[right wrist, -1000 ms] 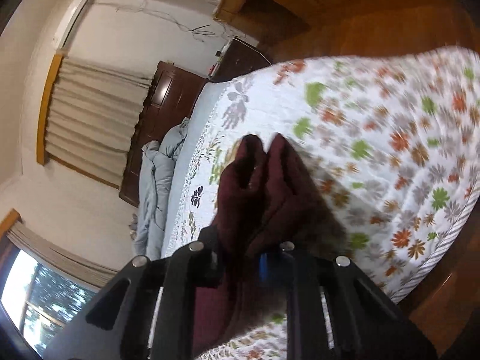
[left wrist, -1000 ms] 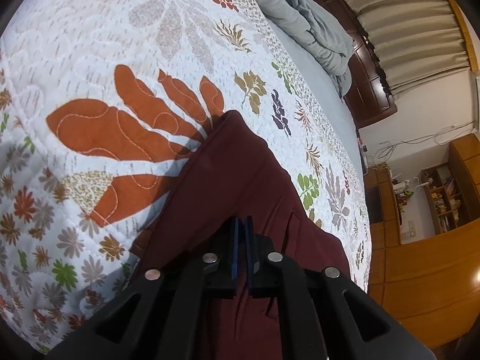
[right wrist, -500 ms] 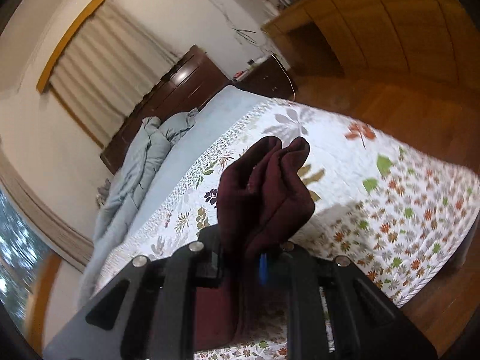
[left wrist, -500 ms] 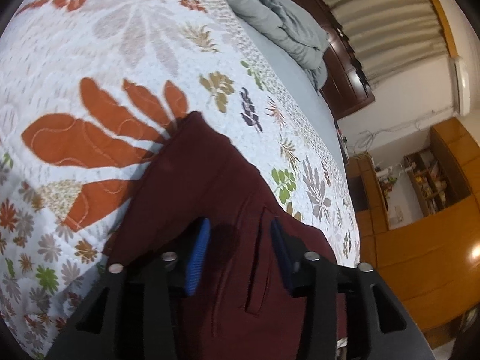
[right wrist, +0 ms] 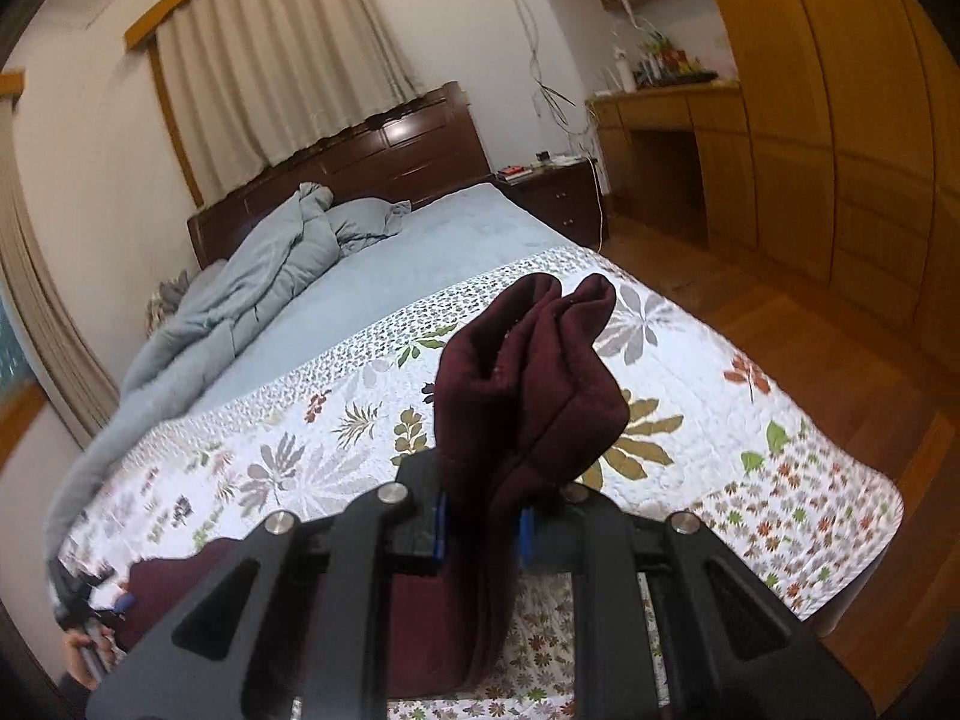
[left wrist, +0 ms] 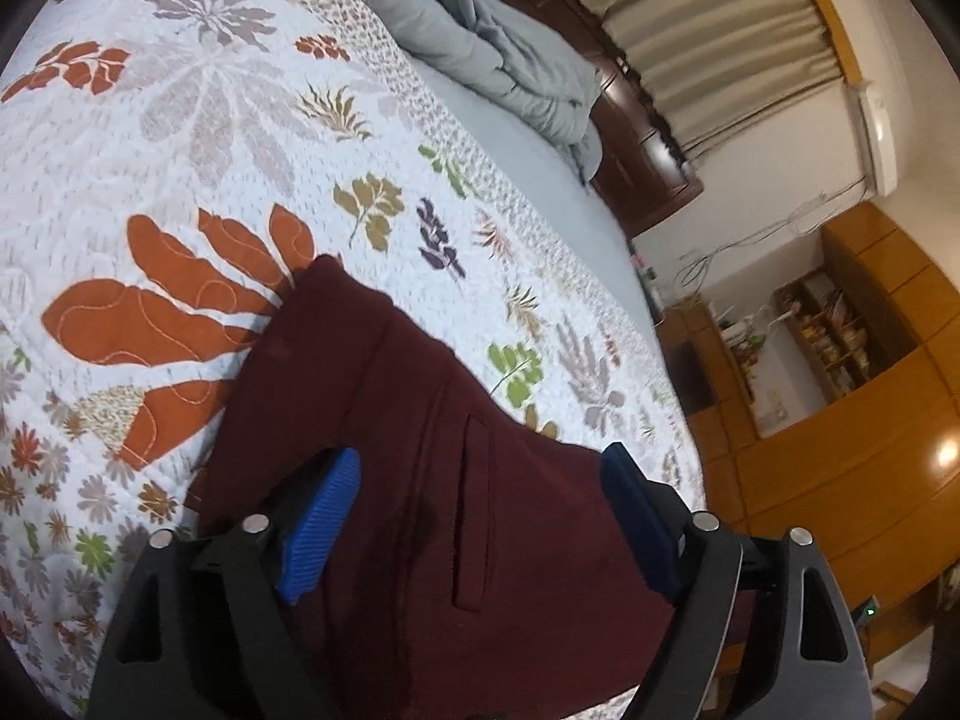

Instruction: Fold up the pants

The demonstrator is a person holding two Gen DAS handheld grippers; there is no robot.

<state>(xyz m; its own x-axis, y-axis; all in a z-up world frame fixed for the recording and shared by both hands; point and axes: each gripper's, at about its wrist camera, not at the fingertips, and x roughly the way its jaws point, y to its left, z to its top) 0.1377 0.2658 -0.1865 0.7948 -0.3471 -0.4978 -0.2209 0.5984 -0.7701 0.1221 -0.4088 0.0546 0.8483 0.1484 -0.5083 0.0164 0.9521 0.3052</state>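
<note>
Where the quilt [left wrist: 198, 138] covers the foot of the bed, the pants [left wrist: 432, 480] lie flat on it, maroon, one corner reaching the quilt's large orange leaf print [left wrist: 162, 312].

Left gripper [left wrist: 480, 510]: fingers spread wide, blue pads on either side of the cloth and above it, gripping nothing. A slit pocket [left wrist: 471, 510] runs lengthwise on the pants between the two pads. Whether the pads touch the cloth cannot be told.

Right gripper [right wrist: 483, 525]: fingers closed tight on a bunched fold of the pants [right wrist: 528, 384]. The fold stands up from between the pads as two rounded lobes, raised above the quilt [right wrist: 690, 420]. More maroon cloth hangs down below the fingers to the quilt and spreads flat toward the left edge of the right wrist view, where the other gripper shows small and blurred.

Surroundings, placed from the quilt:
- Blue sheet [right wrist: 384, 276] beyond the quilt's patterned border, toward the headboard [right wrist: 372, 162].
- Grey duvet [right wrist: 252, 282], crumpled on the sheet at the headboard end.
- Curtains [right wrist: 276, 48] on the wall behind the headboard.
- Nightstand [right wrist: 558, 192] beside the head of the bed.
- Wood wardrobe [right wrist: 840, 120] across the floor from the quilt's far side.
- Wood floor [right wrist: 840, 360] along the quilt's edge.
</note>
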